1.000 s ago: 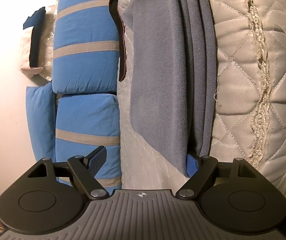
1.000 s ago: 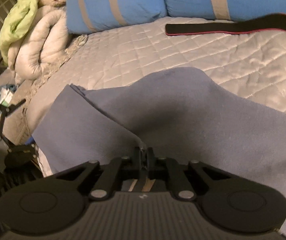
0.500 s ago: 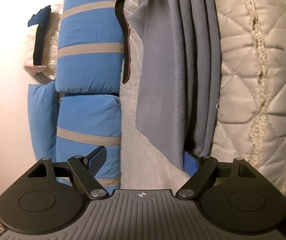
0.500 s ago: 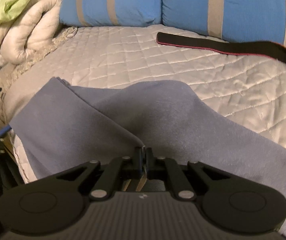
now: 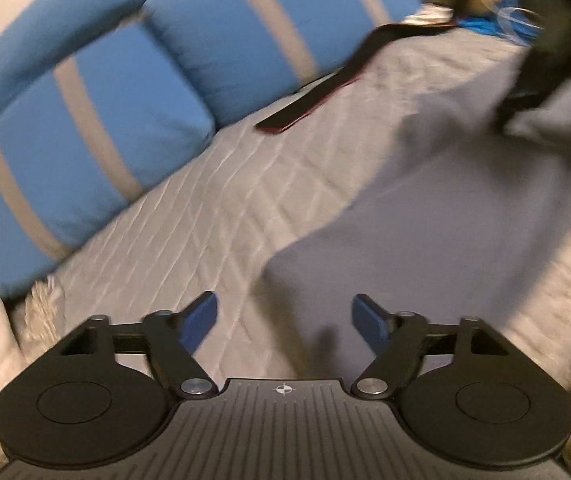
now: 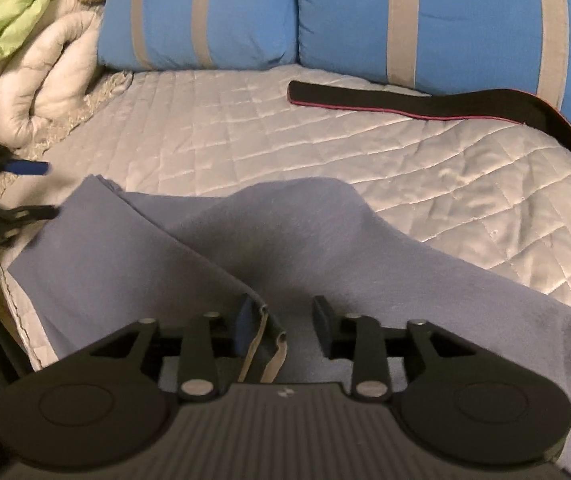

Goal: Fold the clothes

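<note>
The jaws of the right gripper (image 6: 283,324) are opening, and the hemmed edge of the grey-blue garment (image 6: 325,240) stands loosely between them, leaning toward the left pad with clear air on the other side, so the pads no longer press on it. The jaws of the left gripper (image 5: 285,320) are closing on nothing; only the quilted bed cover (image 5: 213,200) and a near corner of the cloth lie below them.

The garment lies folded into a long band on the bed, its long axis running from the far-left corner in the right wrist view down toward the right gripper and on to the lower right. A soft hump rises in the middle of it. The end by the right gripper is the nearer one to any hand; the far-left corner lies just beside the left gripper's blue fingertips (image 6: 29,168), which show at that view's left edge, apart from the cloth.

The left view is smeared by motion, so I judge only loosely that the cloth lies ahead and to the right of that gripper.

Beyond the garment, a black strap with a red edge (image 6: 405,102) lies well apart toward the blue striped pillows (image 6: 325,12). A rolled cream quilt (image 6: 33,76) and a green cloth (image 6: 9,20) sit at the far left.

The next fold likely brings one end along the long axis onto the other.
</note>
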### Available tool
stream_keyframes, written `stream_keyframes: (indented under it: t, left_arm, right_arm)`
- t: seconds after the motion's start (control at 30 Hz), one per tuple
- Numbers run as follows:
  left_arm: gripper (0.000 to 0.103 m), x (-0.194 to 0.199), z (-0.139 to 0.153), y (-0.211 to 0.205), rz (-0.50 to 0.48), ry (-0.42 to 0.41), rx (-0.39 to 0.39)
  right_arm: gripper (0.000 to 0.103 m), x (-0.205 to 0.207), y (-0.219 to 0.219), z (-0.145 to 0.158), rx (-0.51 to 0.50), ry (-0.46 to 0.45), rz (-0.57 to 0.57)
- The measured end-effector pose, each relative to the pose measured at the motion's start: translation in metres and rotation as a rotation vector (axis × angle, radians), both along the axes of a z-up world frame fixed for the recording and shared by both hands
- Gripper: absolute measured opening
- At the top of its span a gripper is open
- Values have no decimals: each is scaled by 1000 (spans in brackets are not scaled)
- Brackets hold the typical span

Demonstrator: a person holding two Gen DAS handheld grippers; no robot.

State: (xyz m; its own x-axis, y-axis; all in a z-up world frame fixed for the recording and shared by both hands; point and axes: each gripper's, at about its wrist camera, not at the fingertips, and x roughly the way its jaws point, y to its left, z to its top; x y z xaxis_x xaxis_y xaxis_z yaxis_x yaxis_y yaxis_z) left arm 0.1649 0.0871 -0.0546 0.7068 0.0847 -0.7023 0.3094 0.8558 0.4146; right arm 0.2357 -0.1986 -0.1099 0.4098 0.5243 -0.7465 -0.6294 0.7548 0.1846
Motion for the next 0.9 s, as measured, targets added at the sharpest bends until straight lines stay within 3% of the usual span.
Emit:
stream_keyframes:
  t: [0.17,0.33,0.47,0.63,0.73,0.9]
  left_arm:
    - [64,42,-26,43,156,69,-142]
    - [63,51,-20,73,268,130,-324]
    - [63,55,-23,112,377,239,-630]
    - [63,48,-47,151,376,353,-1004]
    - [63,48,-74,170,367,479,-1289]
    - [63,53,-89,168,317,543,-1357]
  right_arm:
    - [62,-2,-1,2,1,-23,-9]
    - [68,-4,1,10,9,-59,-27]
    - [70,-7,3,16,32,-74,-22]
    - [71,-10,4,19,48,-81,-26]
    - [72,-9,4,21,57,-87,-38]
    - [72,-5,5,21,75,-76,-68]
